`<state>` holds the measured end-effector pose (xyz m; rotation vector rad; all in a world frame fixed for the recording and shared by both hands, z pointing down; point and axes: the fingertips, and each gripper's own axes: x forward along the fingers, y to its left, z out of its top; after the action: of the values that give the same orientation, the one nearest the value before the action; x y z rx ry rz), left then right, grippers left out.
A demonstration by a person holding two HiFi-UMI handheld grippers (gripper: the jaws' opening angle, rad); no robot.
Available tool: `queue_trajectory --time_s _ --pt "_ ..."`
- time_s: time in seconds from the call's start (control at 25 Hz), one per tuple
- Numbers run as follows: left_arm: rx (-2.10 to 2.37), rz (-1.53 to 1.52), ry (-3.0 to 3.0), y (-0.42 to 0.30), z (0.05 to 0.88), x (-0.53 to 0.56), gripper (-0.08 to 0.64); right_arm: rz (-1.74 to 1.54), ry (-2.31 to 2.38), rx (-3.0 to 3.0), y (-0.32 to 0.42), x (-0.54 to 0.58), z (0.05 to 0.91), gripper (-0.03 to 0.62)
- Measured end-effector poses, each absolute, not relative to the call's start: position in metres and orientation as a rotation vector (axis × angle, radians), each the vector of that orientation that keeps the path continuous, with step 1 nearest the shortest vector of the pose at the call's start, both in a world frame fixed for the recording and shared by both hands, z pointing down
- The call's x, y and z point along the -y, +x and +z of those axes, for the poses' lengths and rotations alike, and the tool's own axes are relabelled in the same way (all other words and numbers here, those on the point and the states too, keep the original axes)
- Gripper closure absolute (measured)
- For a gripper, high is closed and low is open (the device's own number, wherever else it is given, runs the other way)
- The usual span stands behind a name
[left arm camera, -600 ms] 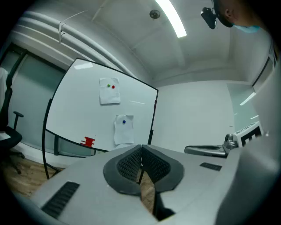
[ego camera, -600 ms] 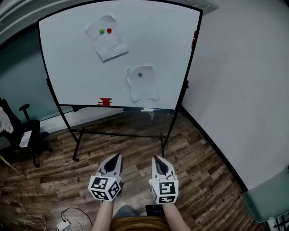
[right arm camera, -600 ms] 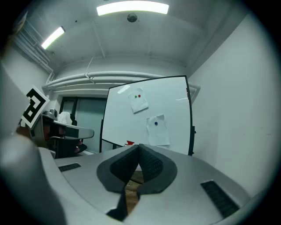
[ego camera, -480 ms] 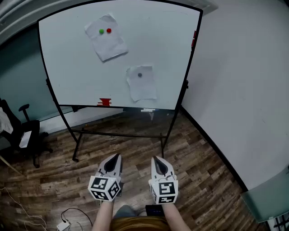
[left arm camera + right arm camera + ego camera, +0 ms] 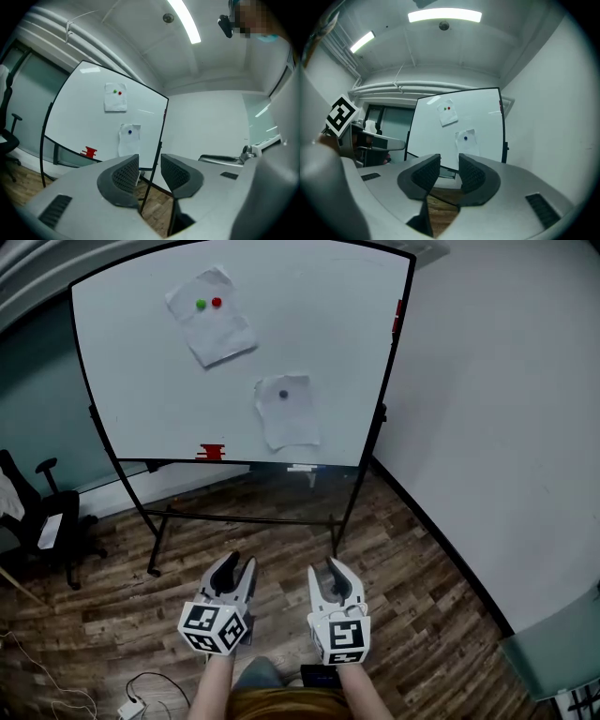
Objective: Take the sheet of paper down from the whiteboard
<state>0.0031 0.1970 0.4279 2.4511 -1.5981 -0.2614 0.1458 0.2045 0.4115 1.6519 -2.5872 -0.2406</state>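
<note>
You are at the approach step: nothing has been touched yet, and both sheets hang on the large white rolling whiteboard (image 5: 141, 381), well apart from your hands. The left gripper (image 5: 232, 563) is held level and low over the wood floor, its jaws spread wide with nothing between them. The right gripper (image 5: 330, 568) sits beside it, its jaws also apart but narrower, and empty. A crumpled white paper sheet (image 5: 211, 329) is pinned high on the board by a green magnet (image 5: 201, 304) and a red magnet (image 5: 217, 302). A second white paper sheet (image 5: 289, 418) hangs lower and to the right under a single dark round magnet (image 5: 283, 395). The task does not say which sheet is meant; the lower one looks easier. Next, step in, raise one gripper to the sheet's free edge, and deal with the magnet with the other.
</note>
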Motion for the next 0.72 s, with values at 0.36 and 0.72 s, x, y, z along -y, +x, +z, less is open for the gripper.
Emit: queue_trajectory --time_s 0.36,0.72 --pt "1.641 -0.219 2.444 0.003 0.430 -0.167 0.417 -0.197 1.642 2.582 0.148 -0.166 0.420 0.469" --pt "1.626 -0.212 2.434 -0.014 0.451 -0.034 0.426 -0.218 1.635 2.564 0.124 -0.038 0.434 0.469"
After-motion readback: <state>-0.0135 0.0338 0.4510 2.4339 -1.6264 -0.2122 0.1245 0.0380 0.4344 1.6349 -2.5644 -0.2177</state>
